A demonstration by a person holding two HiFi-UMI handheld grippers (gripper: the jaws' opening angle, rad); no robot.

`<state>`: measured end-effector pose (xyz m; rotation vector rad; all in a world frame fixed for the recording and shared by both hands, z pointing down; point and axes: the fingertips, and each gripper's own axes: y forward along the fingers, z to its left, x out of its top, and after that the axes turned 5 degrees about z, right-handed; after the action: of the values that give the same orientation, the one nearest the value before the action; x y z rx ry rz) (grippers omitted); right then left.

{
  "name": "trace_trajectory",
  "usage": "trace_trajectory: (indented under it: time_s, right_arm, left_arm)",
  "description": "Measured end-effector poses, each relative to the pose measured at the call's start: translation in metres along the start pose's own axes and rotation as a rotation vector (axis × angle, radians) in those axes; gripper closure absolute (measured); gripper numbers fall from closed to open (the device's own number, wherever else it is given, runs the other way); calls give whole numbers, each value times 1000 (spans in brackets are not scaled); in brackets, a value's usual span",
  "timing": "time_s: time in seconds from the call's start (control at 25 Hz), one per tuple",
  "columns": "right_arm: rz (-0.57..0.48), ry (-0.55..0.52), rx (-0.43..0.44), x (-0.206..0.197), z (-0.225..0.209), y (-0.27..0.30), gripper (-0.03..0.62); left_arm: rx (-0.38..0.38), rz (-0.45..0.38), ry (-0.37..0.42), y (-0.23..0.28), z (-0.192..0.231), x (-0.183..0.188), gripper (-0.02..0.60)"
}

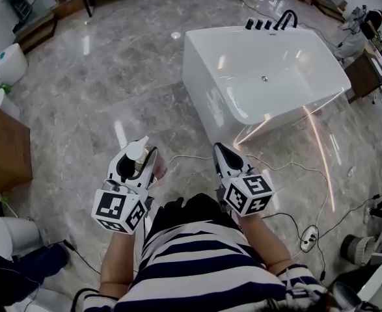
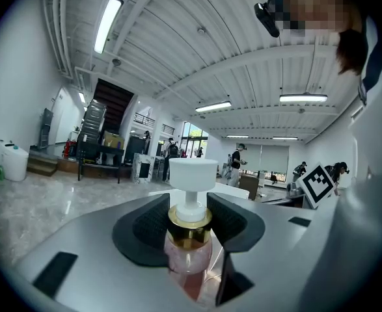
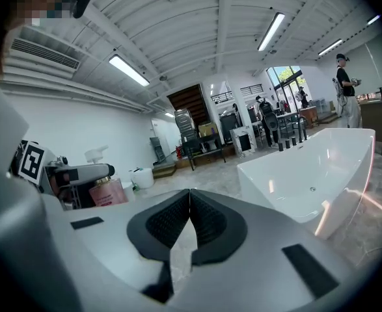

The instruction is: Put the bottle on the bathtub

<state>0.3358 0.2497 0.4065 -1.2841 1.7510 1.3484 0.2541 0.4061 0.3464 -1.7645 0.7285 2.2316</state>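
Carrying the pink pump bottle (image 2: 189, 255) upright matters most: the left gripper (image 2: 191, 221) clamps it around the gold collar, above the floor (image 1: 99, 90) and well short of the bathtub (image 1: 207, 90). I would aim for the tub's near rim and lower the bottle until it stands, then release. The right gripper (image 3: 189, 207) is clenched on nothing.

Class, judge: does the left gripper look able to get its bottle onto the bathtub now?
Likely yes after a step: only floor and a thin cable separate the left gripper and its bottle from the bathtub.
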Motion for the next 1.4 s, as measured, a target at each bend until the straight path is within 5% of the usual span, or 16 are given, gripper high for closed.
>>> trace_trajectory:
  time_s: [0.8,1.4]
  right_arm:
    - [30,33,89,50,-48,114,568]
    - [13,99,112,92,-115,171,568]
  left_arm:
    - [39,20,-32,105,55,28,394]
    - [-17,29,15,212,64,75,397]
